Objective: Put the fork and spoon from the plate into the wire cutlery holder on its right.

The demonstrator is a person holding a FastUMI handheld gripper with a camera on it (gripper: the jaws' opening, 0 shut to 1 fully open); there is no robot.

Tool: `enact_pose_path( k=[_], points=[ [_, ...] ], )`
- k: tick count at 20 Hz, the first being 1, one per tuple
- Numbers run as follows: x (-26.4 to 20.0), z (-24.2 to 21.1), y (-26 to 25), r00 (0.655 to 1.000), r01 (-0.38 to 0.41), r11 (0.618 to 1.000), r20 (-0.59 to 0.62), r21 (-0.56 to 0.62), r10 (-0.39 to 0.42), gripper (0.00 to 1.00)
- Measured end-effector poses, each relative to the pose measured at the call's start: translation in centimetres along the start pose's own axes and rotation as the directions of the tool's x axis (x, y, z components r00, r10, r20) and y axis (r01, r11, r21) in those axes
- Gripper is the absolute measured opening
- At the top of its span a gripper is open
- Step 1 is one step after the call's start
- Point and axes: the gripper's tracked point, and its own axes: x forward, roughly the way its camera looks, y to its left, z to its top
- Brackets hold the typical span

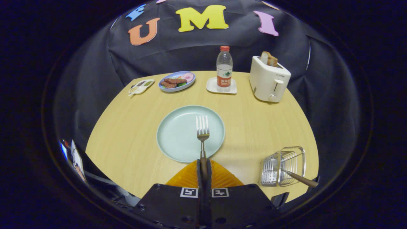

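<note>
The fingers [203, 167] are pressing together on the handle of the fork [202, 133], holding it near its rear end, with the tines pointing forward over the pale green plate [178, 140]. Whether the tines are resting on the plate or riding just above it cannot be told.

Risk, as judged: the grip is sitting far back on a thin, smooth handle, so the fork could be pivoting or slipping between the fingers during any quick swing. It could also be catching on the holder's rim if it arrives level and not tipped down.

The wire cutlery holder [283, 167] is standing to the right of the plate, close to the near right corner of the worktop [127, 127]. A brown-handled utensil [300, 178] (likely the spoon) is already leaning out of it toward the worktop edge. A nudge there might be tipping the light holder or pushing it off.

Open wood is lying between plate and holder, giving free room for the move.

Farther off, and well apart from the path:
- toaster [268, 81]
- water bottle [224, 68] on its coaster
- food plate [176, 81]
- small tray [141, 86]
</note>
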Motion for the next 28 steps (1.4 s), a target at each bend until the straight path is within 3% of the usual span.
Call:
enact_pose_path(
  k=[7, 10, 18, 23, 28],
  points=[
    [-3.7, -2.0, -7.6, 0.997, 0.06, 0.998, -0.042, 0.009, -0.06, 0.01],
    [-5.3, -3.6, -10.5, 0.99, 0.074, 0.997, -0.123, 0.017, -0.071, 0.01],
    [-8.5, -4.3, -14.3, 0.962, 0.012, 0.991, -0.271, 0.136, 0.026, 0.02],
    [-9.4, -6.0, -14.8, 0.906, 0.016, 0.98, -0.417, 0.197, 0.069, 0.02],
    [-8.5, -5.9, -15.3, 0.857, 0.066, 0.975, -0.513, 0.214, 0.054, 0.02]
  ],
)
